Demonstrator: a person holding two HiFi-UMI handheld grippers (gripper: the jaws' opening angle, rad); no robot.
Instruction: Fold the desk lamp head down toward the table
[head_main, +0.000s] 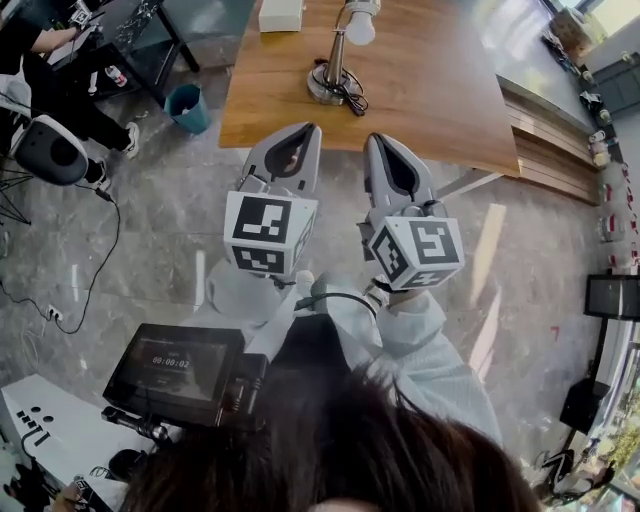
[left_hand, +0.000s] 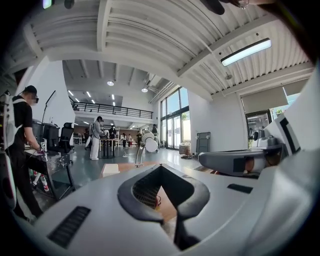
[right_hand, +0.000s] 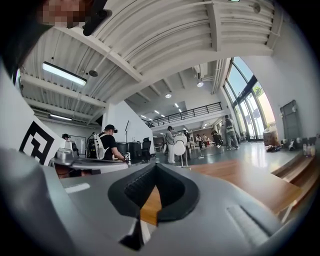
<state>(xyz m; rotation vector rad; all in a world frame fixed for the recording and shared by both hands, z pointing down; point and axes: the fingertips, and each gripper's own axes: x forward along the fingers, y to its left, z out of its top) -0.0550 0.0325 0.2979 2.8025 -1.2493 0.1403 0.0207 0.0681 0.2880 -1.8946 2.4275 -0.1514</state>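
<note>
Two grippers point side by side at the wooden table (head_main: 440, 100): the left gripper (head_main: 305, 130) and the right gripper (head_main: 375, 140). Each is a grey moulded shell with one black-and-white marker cube behind it. Both pairs of tongs are pressed together with nothing between their ribbed black pads. In the head view their tips show against the table's near edge.

One desk lamp (head_main: 335, 62) stands in from that edge, nearer the table's left edge than its right and well apart from both grippers. It has a round metal base, a slim metal stem and a white rounded head on top. A black cord (head_main: 352, 98) is bunched against the base. Nothing stands between the grippers and the lamp.

One white box (head_main: 281, 14) lies farther back on the table. On the grey stone floor, one blue bin (head_main: 188, 108) sits near the table's near left corner.
</note>
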